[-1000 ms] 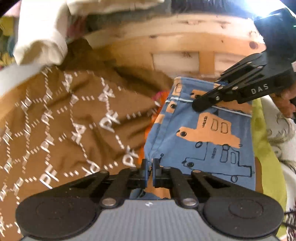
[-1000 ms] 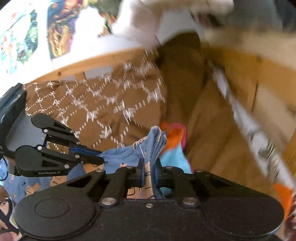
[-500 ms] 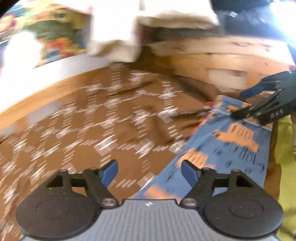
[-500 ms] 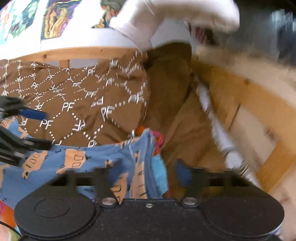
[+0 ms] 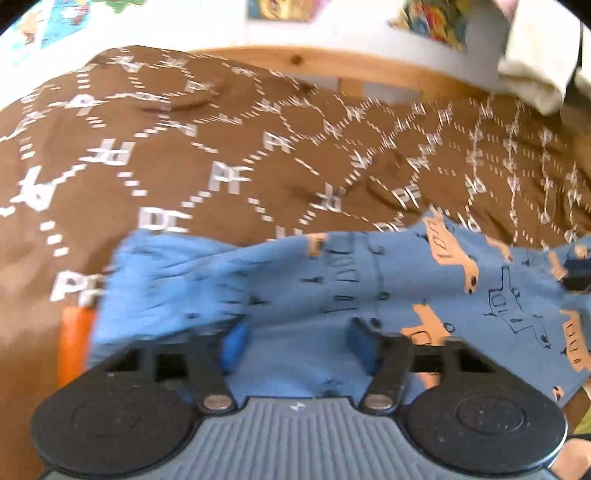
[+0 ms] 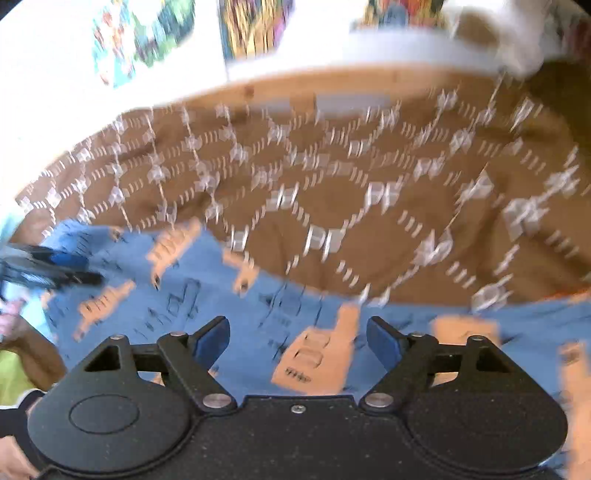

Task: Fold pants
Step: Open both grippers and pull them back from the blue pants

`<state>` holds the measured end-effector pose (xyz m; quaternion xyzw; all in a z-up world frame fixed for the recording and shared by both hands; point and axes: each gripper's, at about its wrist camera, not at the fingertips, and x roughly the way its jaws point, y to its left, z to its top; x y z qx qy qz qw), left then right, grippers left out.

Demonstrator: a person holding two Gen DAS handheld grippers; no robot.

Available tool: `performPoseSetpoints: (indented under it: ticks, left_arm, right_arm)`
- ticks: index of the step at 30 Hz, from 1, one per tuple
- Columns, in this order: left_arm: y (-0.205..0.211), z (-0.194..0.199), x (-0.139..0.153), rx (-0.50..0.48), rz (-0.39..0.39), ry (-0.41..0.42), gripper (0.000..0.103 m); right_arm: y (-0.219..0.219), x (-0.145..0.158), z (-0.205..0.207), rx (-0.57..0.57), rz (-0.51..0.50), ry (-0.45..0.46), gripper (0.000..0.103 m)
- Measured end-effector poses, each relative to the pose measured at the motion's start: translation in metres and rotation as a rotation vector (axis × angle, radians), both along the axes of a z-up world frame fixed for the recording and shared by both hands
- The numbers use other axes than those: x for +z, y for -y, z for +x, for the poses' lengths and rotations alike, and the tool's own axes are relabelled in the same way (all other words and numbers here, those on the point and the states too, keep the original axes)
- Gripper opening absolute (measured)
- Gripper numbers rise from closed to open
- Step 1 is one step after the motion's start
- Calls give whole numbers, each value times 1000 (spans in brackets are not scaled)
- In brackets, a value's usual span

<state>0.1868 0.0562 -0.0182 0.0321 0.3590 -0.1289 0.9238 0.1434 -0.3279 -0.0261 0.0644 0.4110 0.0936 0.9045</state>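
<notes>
Presently the blue cotton pants printed with orange trucks and outlined vehicles (image 5: 369, 280) lie spread across a brown bedspread patterned with white dashed diamonds and "PF" letters (image 5: 229, 155), which serves as the folding surface; a pale wooden bed frame (image 5: 369, 70) runs along its far edge under a white wall with colourful posters (image 6: 255, 26).

Neither tool grips the cloth. The left tool (image 5: 295, 345) hangs just over the blue fabric with its blue-padded fingers (image 5: 232, 345) apart at a middling gap, and its jaws are closing; fabric shows in the gap beneath them, but the pads do not appear to press on it. The right tool (image 6: 297, 338) stands wide above another part of the garment, nothing pinched between its blue fingers (image 6: 212, 338). Each tool's tips show at the edge of the other's view.

Both tools seem poised low over the near side so that they can each catch an edge of the pants and carry it over together, which keeps a fold straight. An orange item (image 5: 74, 339) peeks out beside the pants at the left; it should probably stay out of any pinch.
</notes>
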Motion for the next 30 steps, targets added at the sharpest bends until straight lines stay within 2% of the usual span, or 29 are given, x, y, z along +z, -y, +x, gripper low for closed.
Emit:
performPoseSetpoints:
  ticks: [2, 3, 5, 6, 7, 9, 11, 13, 15, 17, 19, 21, 22, 25, 28, 30]
  left_arm:
    - [-9, -4, 6, 15, -26, -10, 52]
    - [-8, -4, 8, 25, -33, -17, 54]
    - [-4, -11, 16, 53, -49, -8, 70]
    - [3, -16, 18, 53, -61, 22, 93]
    - [12, -21, 22, 44, -75, 74, 98]
    - [36, -20, 24, -43, -93, 104, 98]
    - [67, -10, 21, -125, -96, 107, 98]
    - [97, 3, 17, -150, -86, 120, 98]
    - [124, 21, 7, -144, -72, 102, 98]
    - [147, 37, -8, -144, -28, 50, 98]
    - [160, 39, -24, -149, 62, 24, 98]
    - [158, 23, -37, -175, 135, 50, 98]
    - [154, 13, -41, -186, 153, 74, 99]
    - [133, -10, -38, -163, 134, 87, 102]
    - [111, -13, -33, -83, 90, 17, 102]
    - [99, -18, -31, -56, 85, 1, 102]
  right_arm:
    - [-5, -14, 6, -37, -85, -29, 79]
    - [-3, -16, 5, -47, -96, -17, 79]
    - [-2, -9, 5, -83, -136, -22, 79]
    - [-5, -2, 3, -94, -173, -14, 80]
    - [-10, 6, -1, -85, -194, 16, 82]
    - [-16, 17, -7, -27, -169, 70, 88]
    - [-29, 20, -5, 20, -130, 81, 89]
    - [-38, 10, -2, 41, -103, 55, 89]
    - [-39, -2, -7, 23, -118, 17, 89]
    - [-31, -11, -20, -17, -159, -11, 92]
    - [-17, -9, -42, -60, -147, 5, 95]
    - [-8, -5, -63, -79, -165, 4, 95]
    - [-6, -4, -73, -72, -192, 9, 100]
    - [-2, -1, -102, -84, -283, 13, 102]
    - [2, 1, -121, -117, -301, 23, 102]
    - [4, 4, -127, -145, -312, 38, 102]
